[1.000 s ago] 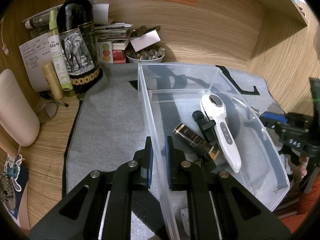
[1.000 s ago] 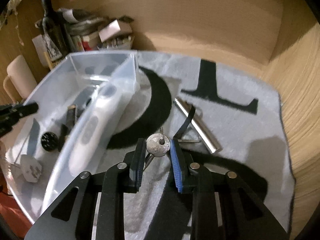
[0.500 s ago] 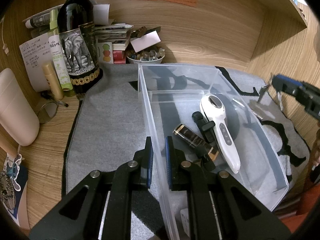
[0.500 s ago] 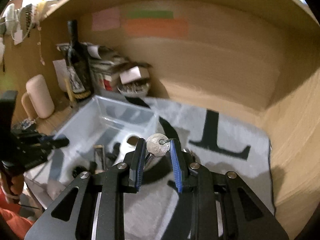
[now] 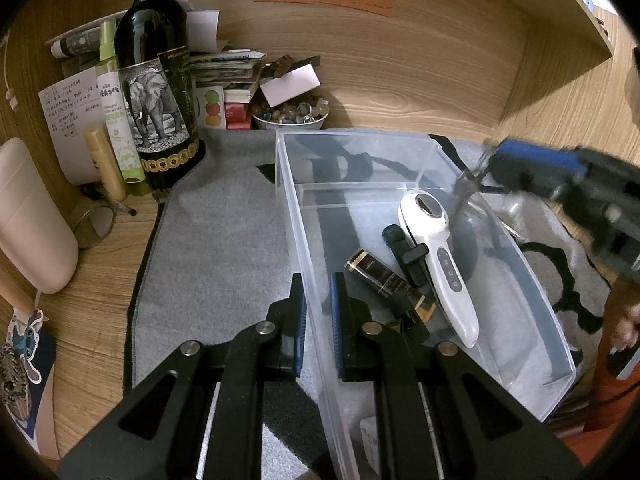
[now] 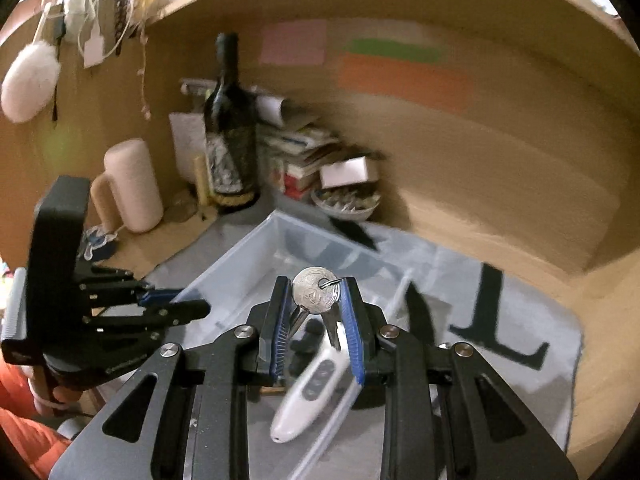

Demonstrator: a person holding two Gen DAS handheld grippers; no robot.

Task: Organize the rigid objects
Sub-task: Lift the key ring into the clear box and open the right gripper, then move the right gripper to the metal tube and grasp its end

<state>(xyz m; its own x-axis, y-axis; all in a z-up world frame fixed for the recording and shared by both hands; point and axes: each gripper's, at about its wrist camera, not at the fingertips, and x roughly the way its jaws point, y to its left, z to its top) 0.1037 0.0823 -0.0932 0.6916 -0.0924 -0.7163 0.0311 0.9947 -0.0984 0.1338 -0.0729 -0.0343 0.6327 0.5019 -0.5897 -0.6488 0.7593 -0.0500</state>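
Keys (image 6: 316, 300) pinched in right claw (image 6: 316, 320) (above clear bin (image 6: 256, 264)), left claw (image 5: 318, 324) gripping bin wall

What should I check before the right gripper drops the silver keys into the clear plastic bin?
1. Grip: right gripper shut on the silver keys on a ring: ok.
2. Position: keys hang above the clear plastic bin, over the white handheld device: ok.
3. Bin steadied: left gripper straddles the bin's near wall; actual clamping: cannot tell.
4. Landing spot: bare floor beside the device and the black-and-gold tube: ok.
5. Height over the bin floor: cannot tell.
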